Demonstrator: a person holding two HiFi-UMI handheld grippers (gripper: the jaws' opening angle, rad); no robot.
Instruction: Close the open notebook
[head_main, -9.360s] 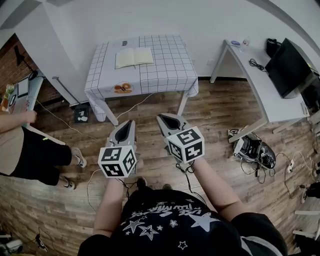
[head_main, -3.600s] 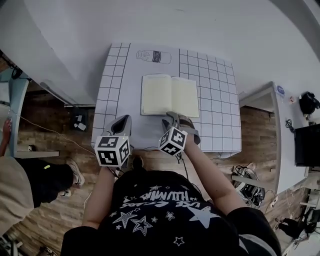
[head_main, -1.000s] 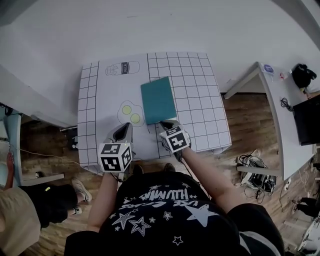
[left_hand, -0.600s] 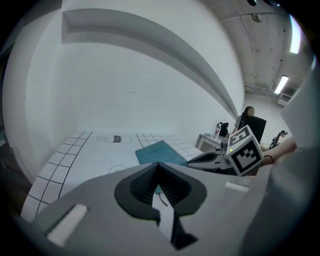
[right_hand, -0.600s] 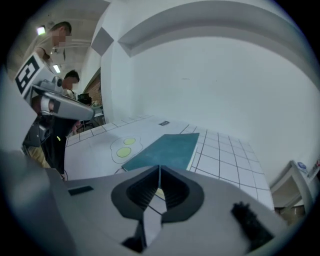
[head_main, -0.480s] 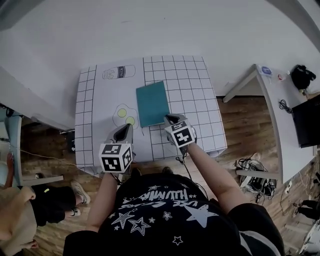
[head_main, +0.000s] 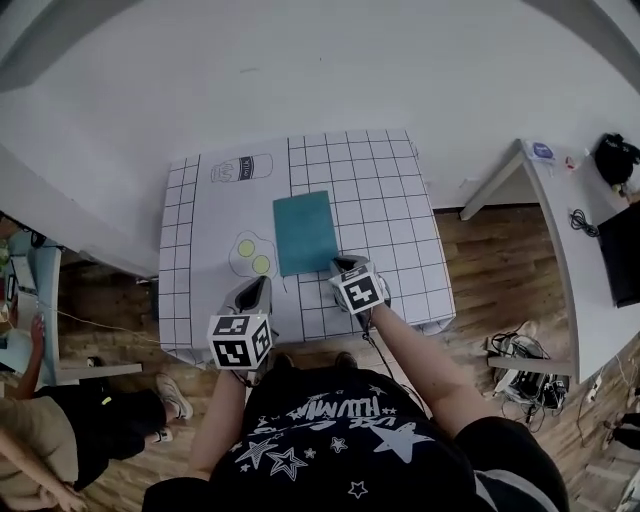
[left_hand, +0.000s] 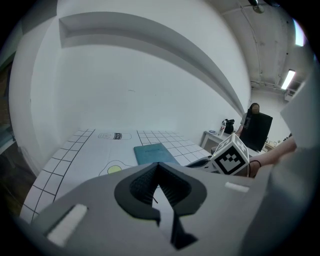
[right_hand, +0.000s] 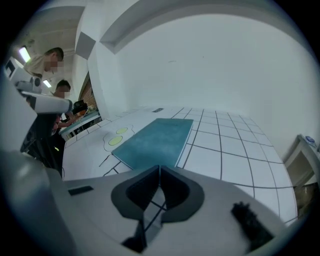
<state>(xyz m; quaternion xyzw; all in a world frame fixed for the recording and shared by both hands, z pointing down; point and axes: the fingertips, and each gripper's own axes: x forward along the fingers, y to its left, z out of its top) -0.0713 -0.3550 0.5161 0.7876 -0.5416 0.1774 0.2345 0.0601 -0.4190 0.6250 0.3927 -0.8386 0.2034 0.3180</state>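
The notebook is seen closed, teal cover up, lying flat near the middle of the table. The table is covered with a white cloth printed with a black grid. The notebook's long sides run from the near edge toward the far edge, and its cover is also seen in the right gripper view. A printed drawing of fried eggs is found just beside the notebook's left side. A printed bottle drawing is placed toward the far left corner.

The right claw is held over the near edge, just short of the notebook's near right corner. Its jaws are shut together with nothing between them, as shown in the right gripper view. It appears to be just clear of the notebook, though contact cannot be ruled out from these angles.

The left claw is held over the near edge too, apart from the notebook, close to the egg drawing. Its jaws are likewise closed and empty.

A second table is seen beyond the right edge, and a person beyond the left.
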